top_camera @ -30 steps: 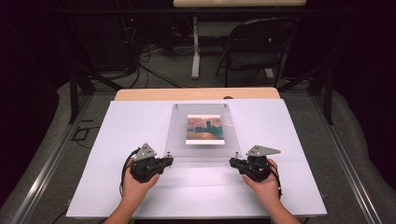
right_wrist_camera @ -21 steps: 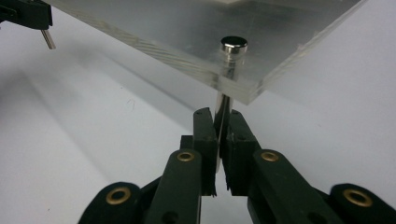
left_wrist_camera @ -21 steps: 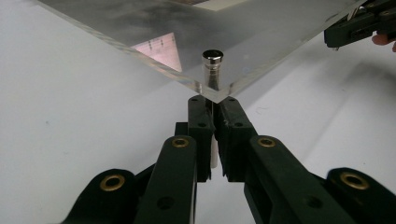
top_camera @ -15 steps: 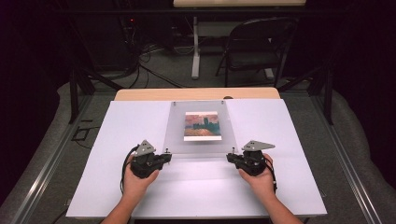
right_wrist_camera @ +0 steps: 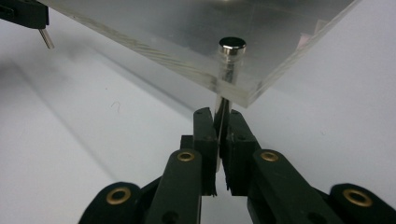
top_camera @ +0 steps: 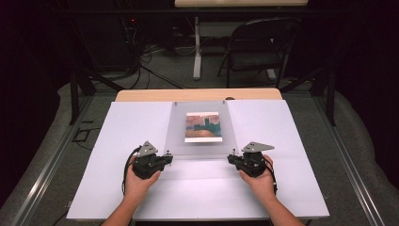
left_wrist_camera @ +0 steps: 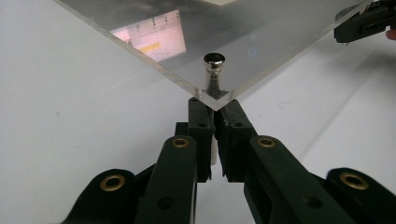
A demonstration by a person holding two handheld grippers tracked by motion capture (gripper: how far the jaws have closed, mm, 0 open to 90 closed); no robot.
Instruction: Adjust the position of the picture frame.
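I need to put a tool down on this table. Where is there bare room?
The white sheet is bare left of the clear panel and right of it, and between the two hands along the near edge. It is crowded at the panel's near corners, where the left gripper and right gripper clamp its metal pegs.

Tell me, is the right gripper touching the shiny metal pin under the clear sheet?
Touching. The right gripper view shows the right gripper shut on the metal pin below the clear sheet.
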